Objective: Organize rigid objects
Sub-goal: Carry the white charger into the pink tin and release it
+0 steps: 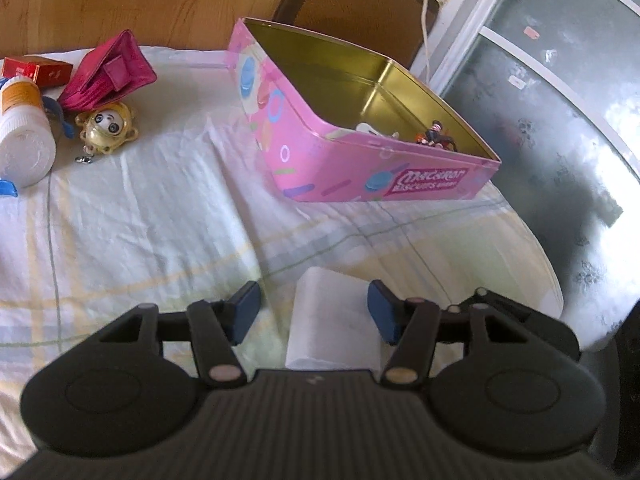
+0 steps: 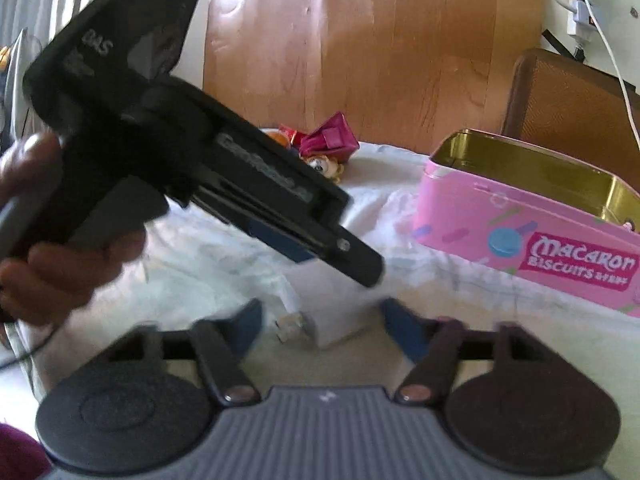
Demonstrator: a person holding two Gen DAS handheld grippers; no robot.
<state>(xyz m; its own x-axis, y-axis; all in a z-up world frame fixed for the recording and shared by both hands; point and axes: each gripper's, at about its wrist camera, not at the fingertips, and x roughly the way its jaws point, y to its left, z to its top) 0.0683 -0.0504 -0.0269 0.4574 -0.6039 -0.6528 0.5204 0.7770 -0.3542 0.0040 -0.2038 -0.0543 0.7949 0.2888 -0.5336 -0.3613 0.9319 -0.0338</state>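
Note:
A white charger block (image 1: 334, 320) lies on the cloth between the open fingers of my left gripper (image 1: 314, 312), without touching them. In the right wrist view the same charger (image 2: 332, 308), with metal prongs at its left, lies between the open fingers of my right gripper (image 2: 320, 320), and the left gripper (image 2: 340, 256) hangs over it from the left. The open pink macaron tin (image 1: 360, 168) stands beyond it and holds a small figure (image 1: 434, 136) and a white piece. The tin also shows at the right of the right wrist view (image 2: 520, 240).
At the far left lie a white bottle (image 1: 24, 136), a red box (image 1: 38, 70), a magenta wallet (image 1: 108, 72) and a yellow panda keychain (image 1: 108, 126). The cloth-covered table (image 1: 140, 220) ends at the right, next to a glass panel (image 1: 560, 120). A chair (image 2: 568, 96) stands behind.

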